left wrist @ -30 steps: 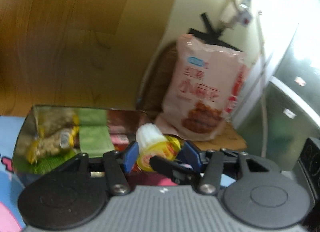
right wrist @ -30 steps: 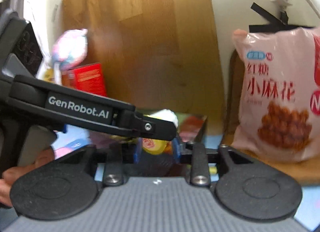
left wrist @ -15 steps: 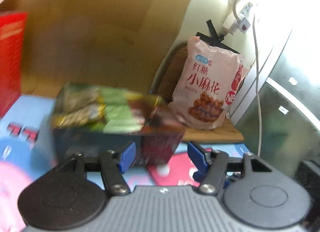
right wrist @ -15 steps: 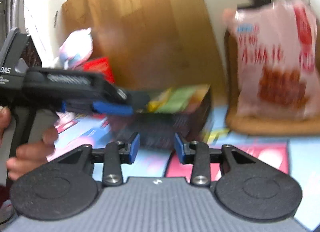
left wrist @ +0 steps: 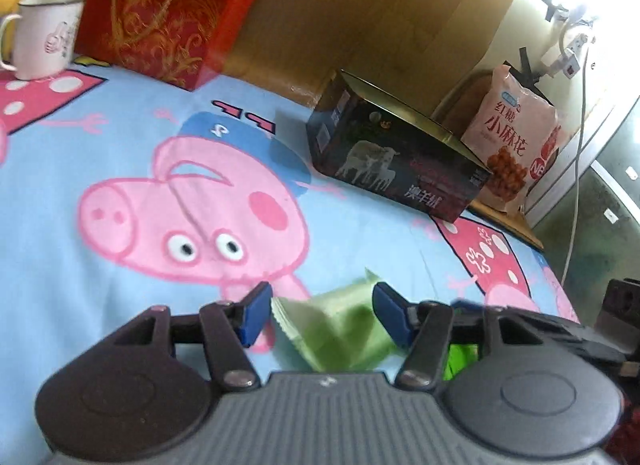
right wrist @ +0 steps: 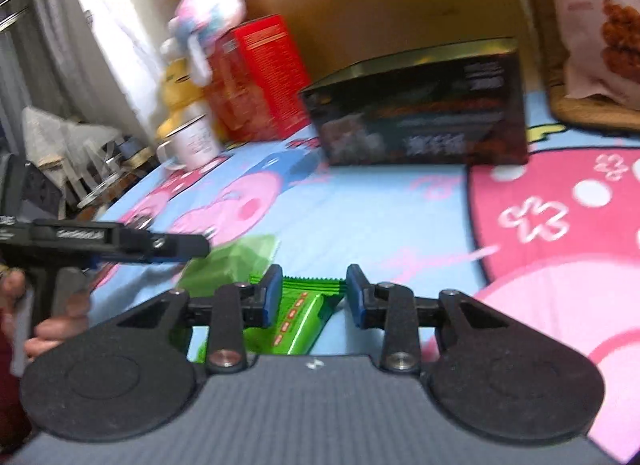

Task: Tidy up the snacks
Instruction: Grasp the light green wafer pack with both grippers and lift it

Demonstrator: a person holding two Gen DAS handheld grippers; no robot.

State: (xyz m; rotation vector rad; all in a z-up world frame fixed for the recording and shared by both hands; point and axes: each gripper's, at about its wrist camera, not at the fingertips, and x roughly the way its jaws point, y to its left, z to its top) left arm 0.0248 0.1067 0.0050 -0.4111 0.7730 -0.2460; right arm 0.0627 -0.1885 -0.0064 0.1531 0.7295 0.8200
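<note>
Cartoon-pig cloth (left wrist: 120, 153) covers the table; both grippers spread wide, the left gripper (left wrist: 320, 315) over a pale green packet (left wrist: 336, 329), the right gripper (right wrist: 313, 295) over a bright green packet (right wrist: 300, 317), dark box (left wrist: 394, 161) at 12 o'clock.

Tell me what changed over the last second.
Both grippers pulled back from the dark box. The left gripper let go of the yellow cup snack, now straddling a pale green packet; the right gripper straddles a bright green bar. The pink bag stayed put.
</note>
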